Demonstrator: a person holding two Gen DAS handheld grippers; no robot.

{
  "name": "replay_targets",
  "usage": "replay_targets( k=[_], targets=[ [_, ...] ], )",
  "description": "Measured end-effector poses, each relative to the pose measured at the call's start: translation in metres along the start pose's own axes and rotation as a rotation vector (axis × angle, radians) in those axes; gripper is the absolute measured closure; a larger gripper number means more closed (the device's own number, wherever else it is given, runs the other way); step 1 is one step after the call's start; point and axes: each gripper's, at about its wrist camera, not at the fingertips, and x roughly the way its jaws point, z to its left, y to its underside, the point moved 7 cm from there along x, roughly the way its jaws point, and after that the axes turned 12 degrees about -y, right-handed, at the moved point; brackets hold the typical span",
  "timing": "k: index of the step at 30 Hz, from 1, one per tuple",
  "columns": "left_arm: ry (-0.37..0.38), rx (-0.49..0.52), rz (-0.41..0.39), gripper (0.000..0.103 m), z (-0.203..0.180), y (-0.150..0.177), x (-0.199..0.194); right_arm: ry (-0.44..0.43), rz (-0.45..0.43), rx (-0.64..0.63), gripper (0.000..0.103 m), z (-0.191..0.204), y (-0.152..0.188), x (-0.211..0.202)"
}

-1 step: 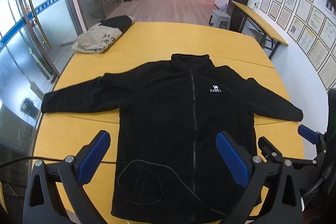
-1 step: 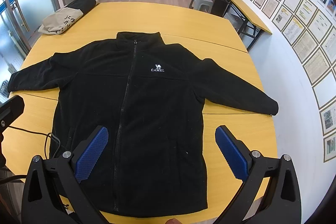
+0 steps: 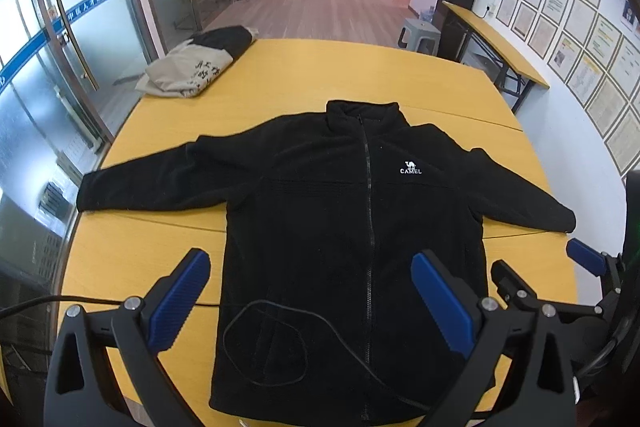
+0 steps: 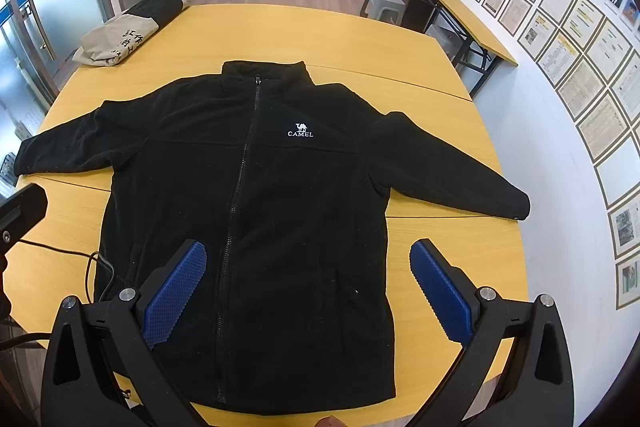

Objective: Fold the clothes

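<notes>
The black fleece jacket [image 4: 256, 211] lies spread flat on the counter [image 4: 436, 99]. Both grippers [image 3: 308, 303] [image 4: 306, 291] hover with fingers wide, holding nothing. A cable [image 3: 280, 343] crossing the hem could snag a fold.

A black fleece jacket [image 3: 340, 227] lies flat on its back on the yellow table [image 3: 320, 75], front side up. The zipper is closed up to the standing collar, which points to the far side; the hem is at the near edge. Both sleeves are spread out, one to the left and one to the right. On the chest, right of the zipper, is a small white camel logo with the word CAMEL.
</notes>
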Motion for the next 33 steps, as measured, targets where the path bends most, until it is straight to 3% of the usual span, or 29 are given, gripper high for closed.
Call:
replay_targets(
  k=[33],
  targets=[
    [0.020, 0.037, -0.047, 0.000, 0.045, 0.002, 0.009, 0.085, -0.008, 0.006, 0.000, 0.048, 0.004, -0.011]
  ],
)
